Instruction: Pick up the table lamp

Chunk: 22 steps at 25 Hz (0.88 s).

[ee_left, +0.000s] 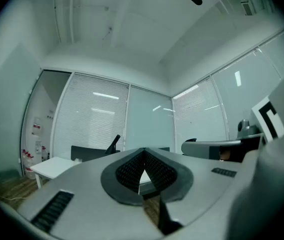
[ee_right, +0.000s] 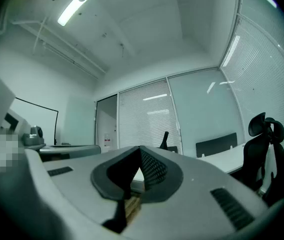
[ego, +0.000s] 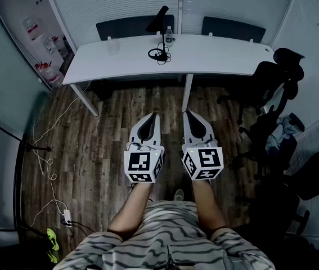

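The black table lamp [ego: 160, 31] stands on the white table [ego: 221, 54] at the far side of the room, its cord coiled round the base. Both grippers hang side by side over the wooden floor, well short of the table. My left gripper [ego: 154, 116] is shut with nothing in it, and so is my right gripper [ego: 187, 113]. In the left gripper view the lamp [ee_left: 114, 143] shows small, above and left of the closed jaws [ee_left: 143, 151]. The right gripper view has the lamp [ee_right: 165, 139] just right of the jaw tips [ee_right: 140, 149].
A small bottle [ego: 169, 36] stands beside the lamp. Two dark chair backs [ego: 126, 26] sit behind the table. Black office chairs [ego: 269, 80] crowd the right side. A white cable [ego: 46, 162] and power strip [ego: 66, 216] lie on the floor at left.
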Each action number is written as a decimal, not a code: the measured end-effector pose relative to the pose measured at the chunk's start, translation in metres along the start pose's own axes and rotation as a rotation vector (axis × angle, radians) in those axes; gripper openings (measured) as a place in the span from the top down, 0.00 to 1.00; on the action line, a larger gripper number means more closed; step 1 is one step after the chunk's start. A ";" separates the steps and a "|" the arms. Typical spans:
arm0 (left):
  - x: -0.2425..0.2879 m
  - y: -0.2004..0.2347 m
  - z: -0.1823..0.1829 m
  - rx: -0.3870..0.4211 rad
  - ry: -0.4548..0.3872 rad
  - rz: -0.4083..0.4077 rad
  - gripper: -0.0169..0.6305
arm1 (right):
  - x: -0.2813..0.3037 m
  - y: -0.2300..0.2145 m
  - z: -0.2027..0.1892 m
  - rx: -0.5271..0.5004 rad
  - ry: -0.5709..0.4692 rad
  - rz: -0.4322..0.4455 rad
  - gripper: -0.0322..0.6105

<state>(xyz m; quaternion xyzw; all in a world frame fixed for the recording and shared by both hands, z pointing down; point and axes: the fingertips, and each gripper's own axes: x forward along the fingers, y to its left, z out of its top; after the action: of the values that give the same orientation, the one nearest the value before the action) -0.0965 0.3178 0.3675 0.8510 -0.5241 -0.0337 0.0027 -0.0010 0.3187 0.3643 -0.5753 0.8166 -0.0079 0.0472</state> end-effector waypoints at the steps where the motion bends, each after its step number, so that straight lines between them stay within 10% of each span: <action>1: 0.000 0.001 -0.001 -0.001 -0.001 0.000 0.96 | 0.001 0.001 -0.001 -0.001 0.001 0.001 0.93; 22: 0.032 -0.027 -0.011 0.011 0.008 0.030 0.96 | 0.006 -0.034 -0.005 0.015 -0.006 0.067 0.93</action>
<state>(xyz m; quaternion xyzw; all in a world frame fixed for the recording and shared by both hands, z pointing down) -0.0575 0.3010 0.3753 0.8432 -0.5369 -0.0272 0.0005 0.0288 0.3013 0.3710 -0.5474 0.8350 -0.0105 0.0543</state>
